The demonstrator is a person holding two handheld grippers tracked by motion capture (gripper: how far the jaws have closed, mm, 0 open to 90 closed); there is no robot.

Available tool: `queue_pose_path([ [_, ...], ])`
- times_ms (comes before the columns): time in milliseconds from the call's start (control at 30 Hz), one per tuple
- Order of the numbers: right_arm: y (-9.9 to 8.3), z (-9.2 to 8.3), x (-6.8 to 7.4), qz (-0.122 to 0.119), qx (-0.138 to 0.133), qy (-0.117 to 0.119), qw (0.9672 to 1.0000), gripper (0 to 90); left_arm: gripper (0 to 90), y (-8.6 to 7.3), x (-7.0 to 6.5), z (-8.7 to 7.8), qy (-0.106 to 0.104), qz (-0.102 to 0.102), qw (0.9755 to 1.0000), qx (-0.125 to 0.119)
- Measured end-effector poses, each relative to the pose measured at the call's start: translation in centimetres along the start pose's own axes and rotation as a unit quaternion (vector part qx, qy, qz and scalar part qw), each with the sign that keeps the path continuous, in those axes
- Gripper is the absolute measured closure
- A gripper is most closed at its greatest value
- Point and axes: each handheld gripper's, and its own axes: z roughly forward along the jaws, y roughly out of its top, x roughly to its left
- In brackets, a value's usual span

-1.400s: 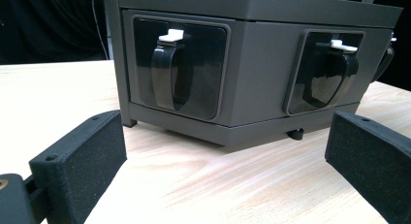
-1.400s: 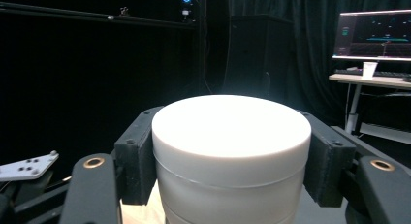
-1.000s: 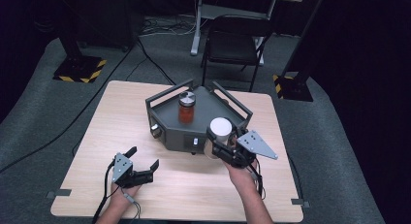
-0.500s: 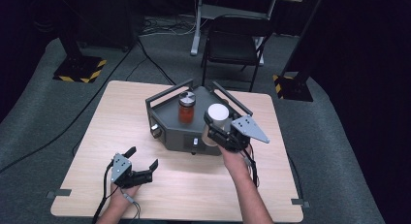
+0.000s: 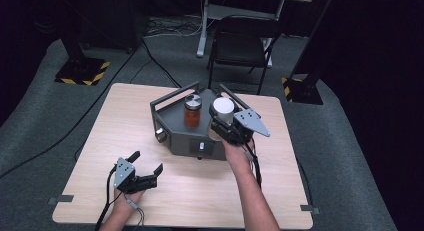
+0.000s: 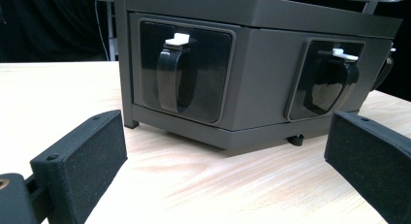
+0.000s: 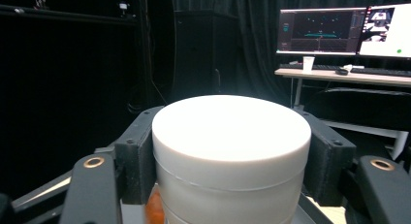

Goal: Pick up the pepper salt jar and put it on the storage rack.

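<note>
On the pale wooden tabletop [image 5: 90, 141] sits the dark grey angular metal box [image 5: 192, 138]; above its top my right hand-held gripper [image 5: 222, 122] clamps the white cylindrical plastic jar [image 5: 223, 110]. I'd lower it level beside the amber lidded jar [image 5: 192, 111]. The left hand-held gripper [image 5: 147, 171] rests open.

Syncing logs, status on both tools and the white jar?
Right tool shut on white jar, over grey box. Left tool open, empty. Orange jar beside it.
</note>
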Motion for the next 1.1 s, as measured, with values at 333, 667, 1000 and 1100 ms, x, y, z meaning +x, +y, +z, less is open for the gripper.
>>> queue_pose_path([
  [333,0.0,2.0,0.2,0.005,0.013,-0.024,0.9996,32.8,1.0,0.0,0.1,0.0,-0.002,-0.003,1.0000,-0.002],
  [667,0.3,3.3,0.2,-0.001,0.026,-0.041,0.9988,32.8,1.0,-0.1,0.1,-0.1,-0.002,-0.005,1.0000,-0.002],
  [1000,0.2,4.4,0.1,0.000,0.036,-0.057,0.9977,32.8,1.0,-0.1,0.3,-0.1,-0.004,-0.008,1.0000,-0.003],
  [1100,0.0,4.8,0.1,0.001,0.042,-0.062,0.9972,32.8,1.0,-0.1,0.3,-0.1,-0.004,-0.011,0.9999,-0.004],
])
